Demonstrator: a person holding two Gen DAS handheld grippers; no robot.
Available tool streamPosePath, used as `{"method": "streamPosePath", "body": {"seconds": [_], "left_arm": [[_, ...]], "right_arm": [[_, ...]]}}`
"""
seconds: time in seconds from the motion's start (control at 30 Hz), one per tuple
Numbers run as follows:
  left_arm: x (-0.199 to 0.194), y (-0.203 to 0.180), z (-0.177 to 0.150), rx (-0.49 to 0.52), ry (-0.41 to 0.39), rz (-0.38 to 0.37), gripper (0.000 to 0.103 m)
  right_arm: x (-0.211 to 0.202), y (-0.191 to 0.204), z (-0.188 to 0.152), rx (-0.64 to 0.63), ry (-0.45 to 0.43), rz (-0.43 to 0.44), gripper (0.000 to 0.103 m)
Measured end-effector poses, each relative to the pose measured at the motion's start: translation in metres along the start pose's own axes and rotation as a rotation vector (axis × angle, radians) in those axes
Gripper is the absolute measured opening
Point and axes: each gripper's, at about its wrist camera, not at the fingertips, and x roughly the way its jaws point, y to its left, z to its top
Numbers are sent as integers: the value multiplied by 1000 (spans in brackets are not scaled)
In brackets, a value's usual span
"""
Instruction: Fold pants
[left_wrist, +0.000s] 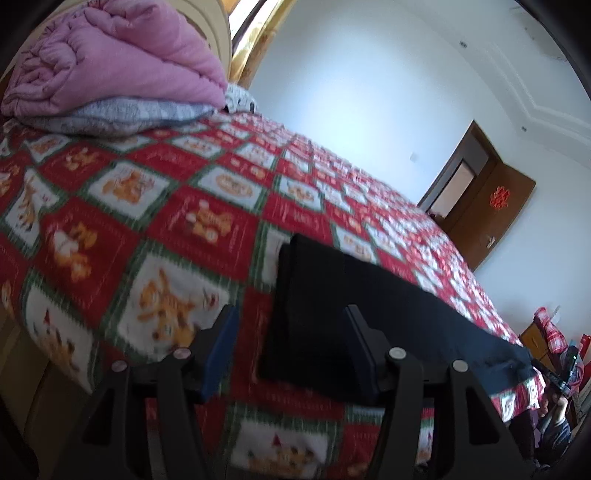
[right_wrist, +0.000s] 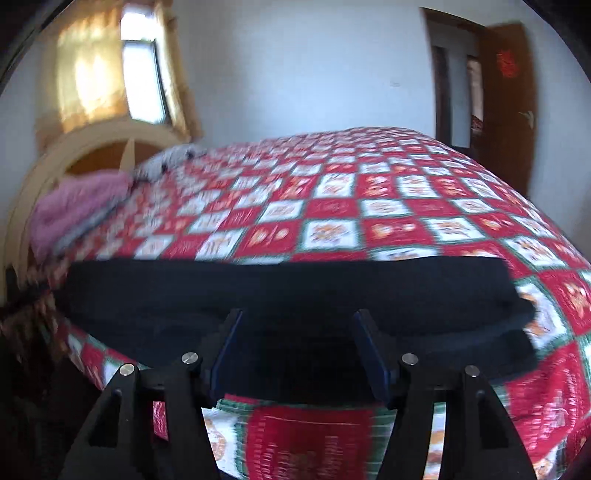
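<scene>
- Where the red, white and green checked bedspread (left_wrist: 155, 206) rounds over the near edge of the bed, the black pants (left_wrist: 332, 306) lie as a flat, folded strip along that edge, matte and smooth, with a crisp squared end in the left wrist view.
- In the right wrist view the pants (right_wrist: 288, 291) span most of the width, a long dark band with a softer, thicker lump at its right end.
- The left gripper (left_wrist: 291, 332) has its jaws spread, blue-padded fingers (left_wrist: 221, 343) apart, empty, with the squared end of the pants lying between and beyond them.
- The right gripper (right_wrist: 297, 339) likewise has its jaws spread wide and grips nothing; the pants' near edge shows between its fingers.
- A puffy, quilted pink blanket (left_wrist: 110, 62) sits rolled on a grey folded cover (left_wrist: 110, 118) near the curved cream headboard (right_wrist: 92, 144).
- A brown wooden door (right_wrist: 506, 103) stands open in the white wall, bearing a red ornament.
</scene>
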Motion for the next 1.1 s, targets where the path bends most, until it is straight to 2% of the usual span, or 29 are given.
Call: {"method": "streamPosePath", "body": {"seconds": [0.17,0.27,0.33,0.37,0.43,0.47,0.5,0.73,0.9,0.93,0.97,1.0,1.1], "left_arm": [[6,-11,-11,0,35,-28,59],[13,-17,-10,-22,40,-49,57],[18,-22,-9,-1,48,-10,55],[21,-22,-8,0,54,-2,45],[24,-20,-7,1,55,10,32],[25,-20,-7,6,61,17,18],[25,-19,-7,7,60,16,14],[20,-20,-3,40,41,34,10],[19,-19,-1,34,39,24,8],[18,-19,-1,34,37,20,8],[17,-19,0,33,32,16,8],[16,-19,1,30,29,12,8],[11,-18,4,24,17,-3,8]], "right_arm": [[26,49,-16,-207,28,-140,62],[31,65,-24,-298,35,-160,62],[32,74,-29,-356,30,-179,62],[33,78,-30,-389,25,-197,62],[34,80,-31,-419,19,-217,62],[35,80,-31,-430,18,-225,62],[36,80,-30,-434,15,-229,62],[49,84,-20,-470,-3,-224,62],[65,96,-20,-536,34,-171,61],[69,99,-21,-551,51,-163,44],[72,101,-23,-558,63,-154,8],[75,103,-24,-563,85,-141,4],[70,108,-30,-587,71,-161,4]]}}
